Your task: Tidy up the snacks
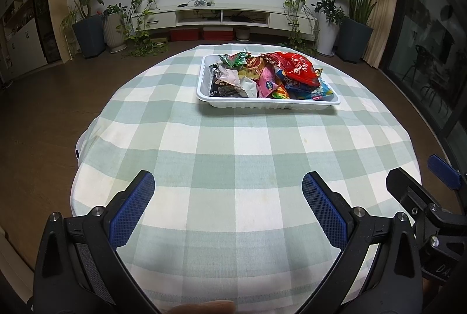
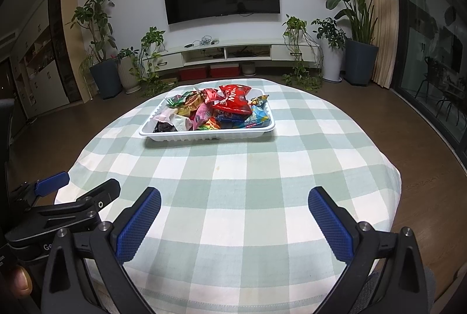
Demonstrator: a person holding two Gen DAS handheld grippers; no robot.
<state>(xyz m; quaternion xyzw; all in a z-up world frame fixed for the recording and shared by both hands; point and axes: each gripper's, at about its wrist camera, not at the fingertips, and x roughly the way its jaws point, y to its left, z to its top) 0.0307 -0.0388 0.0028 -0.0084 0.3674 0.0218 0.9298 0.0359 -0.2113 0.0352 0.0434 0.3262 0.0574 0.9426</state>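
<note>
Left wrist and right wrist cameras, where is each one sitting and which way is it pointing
Left wrist: on the left gripper, open above the table's near edge, facing the white tray of snacks, TV wall beyond; the right gripper's fingers show at right.
Right wrist: on the right gripper, also open, same heading; the left gripper's fingers and a thumb show at left.
Shared: checked tablecloth, tray, red snack bag.

Tablecloth (image 1: 233, 156) is a pale green and white check, tray (image 1: 204, 93) plain white. Biggest snack bag (image 1: 294, 67) is bright red, another one pink (image 1: 267, 80). Gripper pads (image 2: 137, 223) are blue with a dotted texture.
</note>
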